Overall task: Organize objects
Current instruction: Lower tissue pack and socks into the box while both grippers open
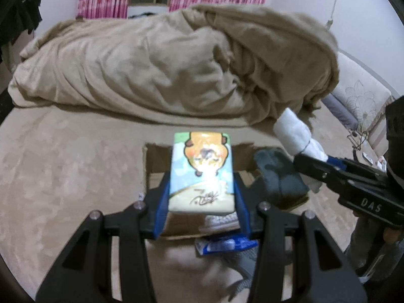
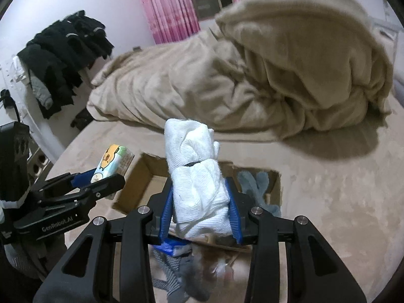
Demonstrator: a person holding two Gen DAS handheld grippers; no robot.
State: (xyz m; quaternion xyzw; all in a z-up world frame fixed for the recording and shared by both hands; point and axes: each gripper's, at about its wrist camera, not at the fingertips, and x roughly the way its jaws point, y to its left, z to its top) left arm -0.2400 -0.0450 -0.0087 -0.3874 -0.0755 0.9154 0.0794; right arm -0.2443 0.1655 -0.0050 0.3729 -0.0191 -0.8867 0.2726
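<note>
My left gripper [image 1: 202, 189] pinches a tissue pack [image 1: 201, 171], my right gripper [image 2: 200, 209] a white cloth [image 2: 199, 184]; only the right view shows black clothes [image 2: 63, 58] hanging.

Both handheld grippers are showing matte black frames with silver round screws: the left gripper [image 1: 202, 192] is wearing blue finger pads [image 1: 161, 209], the right gripper [image 2: 200, 202] likewise, white lettering marking each body's side
</note>
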